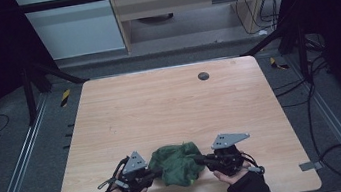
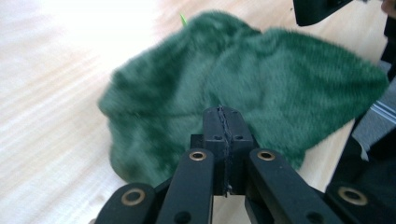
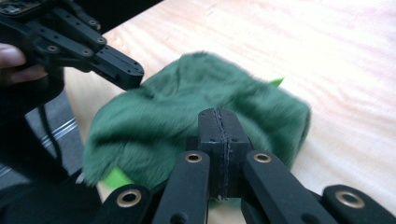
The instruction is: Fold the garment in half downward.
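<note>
Clearly, the work in hand concerns the green cloth (image 1: 177,163), a fuzzy, fleece-like piece that lies crumpled in a heap on the wooden table (image 1: 160,107), near its front edge, between the two hands of the person. In the high view the left gripper (image 1: 150,173) comes to the cloth from one side and the right gripper (image 1: 202,160) from the other, and both tips appear to touch the heap or to stand just beside it.

In the left gripper view the two black jaws are pressed together, pad against pad, with no cloth between them; the tips sit at the near edge of the cloth (image 2: 243,88). The right gripper view gives the same picture: jaws closed on nothing, just at the cloth (image 3: 196,112).

Judging from this, the work is at its beginning. The cloth is neither spread flat nor folded, and neither gripper holds it; taking hold of an edge is not yet done.

No brand, label or readable writing can be found. Small bright green bits (image 3: 114,177) show at the border of the cloth, too blurred to identify.
</note>
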Demonstrator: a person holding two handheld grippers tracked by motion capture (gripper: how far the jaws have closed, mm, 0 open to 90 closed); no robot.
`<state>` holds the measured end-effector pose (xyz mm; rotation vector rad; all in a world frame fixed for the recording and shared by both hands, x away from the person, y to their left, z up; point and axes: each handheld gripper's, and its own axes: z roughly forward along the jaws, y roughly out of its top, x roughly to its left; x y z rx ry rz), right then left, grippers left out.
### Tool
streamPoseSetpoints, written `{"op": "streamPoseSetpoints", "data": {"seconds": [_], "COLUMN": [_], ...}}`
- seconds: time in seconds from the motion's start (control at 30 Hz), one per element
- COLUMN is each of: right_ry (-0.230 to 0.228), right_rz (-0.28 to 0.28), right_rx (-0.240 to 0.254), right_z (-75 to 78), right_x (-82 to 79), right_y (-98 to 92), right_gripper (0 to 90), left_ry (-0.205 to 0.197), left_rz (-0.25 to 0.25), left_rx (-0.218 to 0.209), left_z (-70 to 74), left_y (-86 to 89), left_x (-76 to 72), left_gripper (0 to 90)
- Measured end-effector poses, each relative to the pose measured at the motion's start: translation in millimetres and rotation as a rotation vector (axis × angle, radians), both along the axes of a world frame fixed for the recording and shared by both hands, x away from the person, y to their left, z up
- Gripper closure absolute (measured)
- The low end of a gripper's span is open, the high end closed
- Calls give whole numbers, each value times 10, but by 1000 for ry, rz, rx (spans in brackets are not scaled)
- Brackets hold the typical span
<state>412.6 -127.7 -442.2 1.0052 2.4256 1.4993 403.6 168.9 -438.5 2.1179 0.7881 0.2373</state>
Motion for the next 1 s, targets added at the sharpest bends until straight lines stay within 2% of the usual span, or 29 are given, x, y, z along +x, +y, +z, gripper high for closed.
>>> {"op": "streamPoseSetpoints", "data": {"seconds": [0.1, 0.17, 0.3, 0.4, 0.47, 0.6, 0.73, 0.87, 1.0], "right_ry": [-1, 5, 13, 31, 37, 58, 58, 44, 21], "right_rz": [-12, -8, 24, 39, 40, 31, 37, 24, -25], "right_rx": [14, 17, -16, -35, -48, -59, -70, -54, -39], "right_z": [0, -22, -75, -136, -176, -241, -272, -226, -156], "right_x": [74, 127, 125, 87, 57, 29, 51, 68, 112], "right_y": [42, 110, 215, 208, 175, 125, 146, 115, 19], "right_gripper": [900, 900, 899, 899, 898, 896, 893, 886, 878], "left_ry": [-13, -5, 24, 40, 34, 46, 37, 5, -13], "left_rz": [16, 13, -9, -20, -25, -31, -19, 15, 62], "left_rx": [0, 10, 44, 67, 92, 101, 82, 52, 25], "left_z": [32, 0, -126, -213, -254, -299, -264, -168, -98], "left_y": [-41, -86, -157, -183, -194, -209, -179, -87, 38], "left_x": [47, 77, 62, 17, -6, 1, 6, 31, 87], "left_gripper": [895, 896, 895, 895, 895, 895, 893, 874, 856]}}
